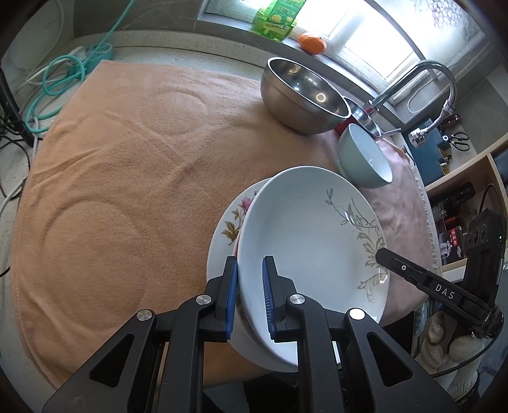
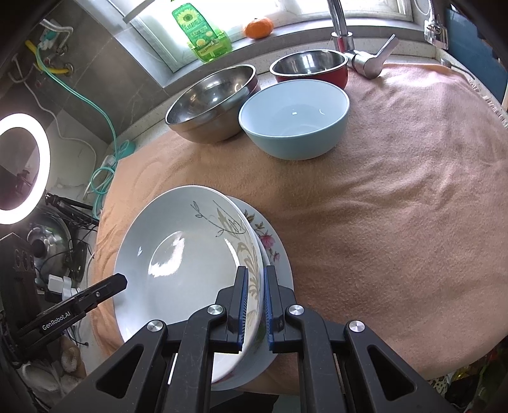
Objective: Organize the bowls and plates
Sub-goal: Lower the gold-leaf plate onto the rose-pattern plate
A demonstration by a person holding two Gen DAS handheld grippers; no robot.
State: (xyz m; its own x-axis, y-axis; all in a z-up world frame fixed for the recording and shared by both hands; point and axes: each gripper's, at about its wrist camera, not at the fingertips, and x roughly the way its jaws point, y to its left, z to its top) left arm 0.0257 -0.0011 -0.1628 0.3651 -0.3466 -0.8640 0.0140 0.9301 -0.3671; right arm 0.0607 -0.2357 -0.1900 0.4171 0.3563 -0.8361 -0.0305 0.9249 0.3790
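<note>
Two plates sit stacked at the lower middle of both wrist views, on an orange towel [image 1: 127, 165] that covers the counter. The upper one, a white plate with a grey leaf pattern [image 1: 304, 235], lies on a flowered plate [image 1: 228, 222] whose rim shows beside it. Both grippers clamp the upper plate's rim from opposite sides: the left gripper [image 1: 249, 276] has its narrow jaws closed on the near rim at the bottom of its view, and the right gripper [image 2: 255, 282] is likewise pinched on the rim at the bottom of its own view.

Three bowl-like vessels stand at the top of the right wrist view: one steel bowl [image 2: 212, 104] at upper centre-left, one light blue bowl [image 2: 295, 120] just beside it and nearer, and one red pot with a steel inside [image 2: 311, 68] behind them. One faucet [image 2: 341, 28] rises at the top right. On the window sill there is one green bottle [image 2: 203, 31] and one orange fruit [image 2: 258, 27]. One ring light [image 2: 22, 173] glows at the left edge.
</note>
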